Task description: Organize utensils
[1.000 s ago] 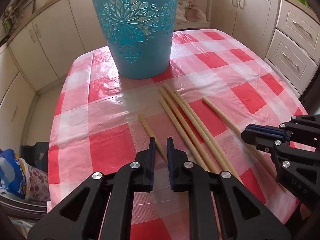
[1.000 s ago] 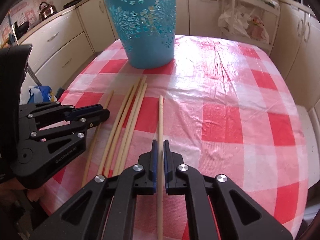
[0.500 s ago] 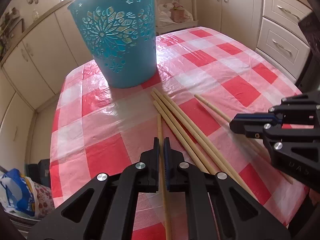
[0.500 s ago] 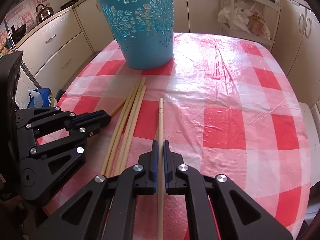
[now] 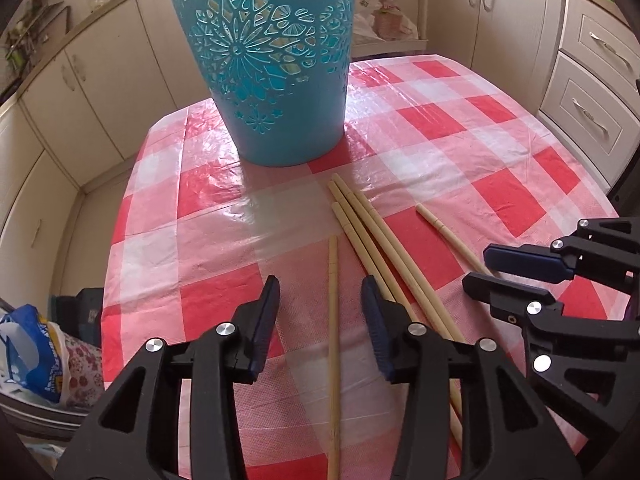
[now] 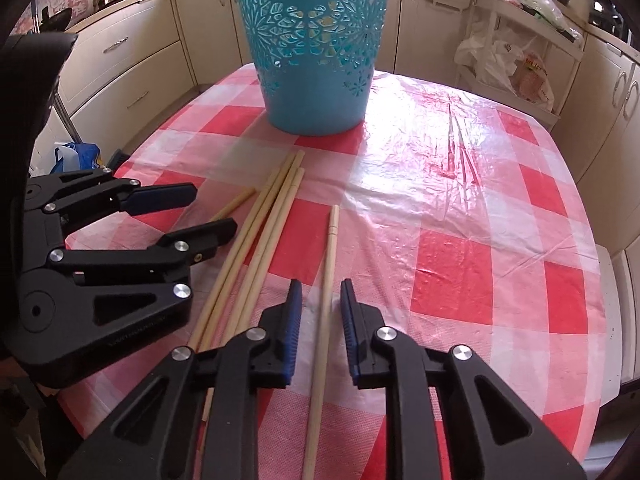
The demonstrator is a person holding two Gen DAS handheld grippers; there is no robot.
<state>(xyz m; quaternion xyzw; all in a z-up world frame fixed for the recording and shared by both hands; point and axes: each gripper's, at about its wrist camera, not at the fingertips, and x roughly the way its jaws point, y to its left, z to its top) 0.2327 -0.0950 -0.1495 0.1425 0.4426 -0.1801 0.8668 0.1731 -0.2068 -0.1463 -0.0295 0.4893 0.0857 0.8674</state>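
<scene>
Five chopsticks, one basket (image 5: 276,80) on the tabletop (image 5: 440,120).
Your left tool (image 5: 320,292) and right tool (image 6: 320,292) have just opened, each straddling one loose chopstick (image 5: 333,320); three (image 5: 372,240) seemingly bundled between.

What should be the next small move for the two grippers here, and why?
Probably close both again: the left gripper and right gripper have just been opening, and a pale wooden chopstick lies untouched between each one's jaws, outside the blue plastic basket.

Bright daylight glares off the glossy tablecloth (image 6: 404,184); sharp focus, fisheye-bent edges with dark corners.
</scene>
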